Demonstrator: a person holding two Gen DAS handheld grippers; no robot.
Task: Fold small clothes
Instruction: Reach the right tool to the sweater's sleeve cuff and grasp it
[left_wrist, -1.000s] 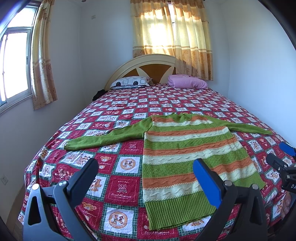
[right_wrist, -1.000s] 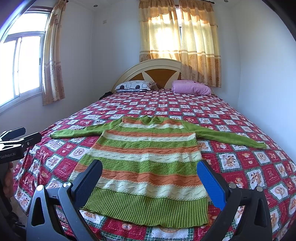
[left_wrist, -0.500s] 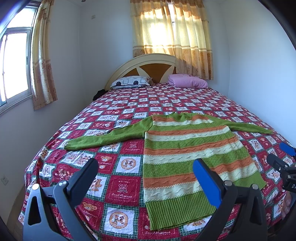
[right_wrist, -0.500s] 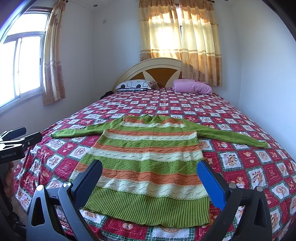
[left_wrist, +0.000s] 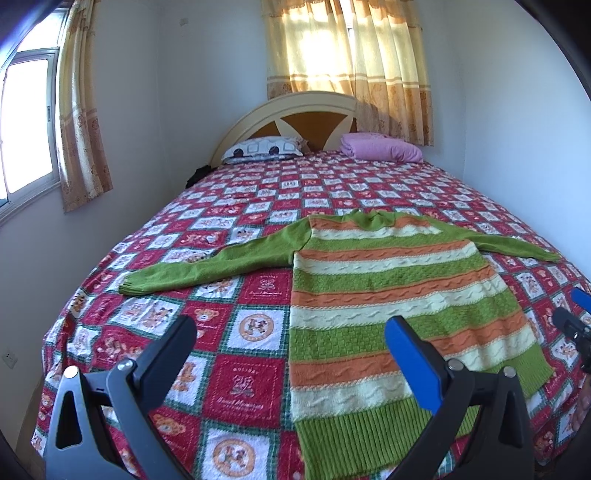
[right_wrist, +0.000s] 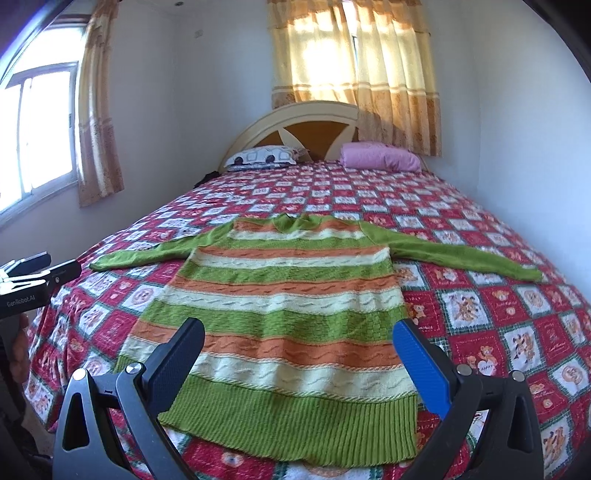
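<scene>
Striped sweater (right_wrist: 280, 325) beyond right claw (right_wrist: 295, 354)

A wide bed (left_wrist: 332, 192) under a red, white and green checked bedspread with cartoon bears carries a green, orange and cream striped knitted sweater (left_wrist: 388, 295) lying flat near the foot, sleeves spread wide, hem toward the foot. By the headboard rest a white patterned pillow (left_wrist: 264, 147) and a pink folded blanket (left_wrist: 380, 147).
</scene>
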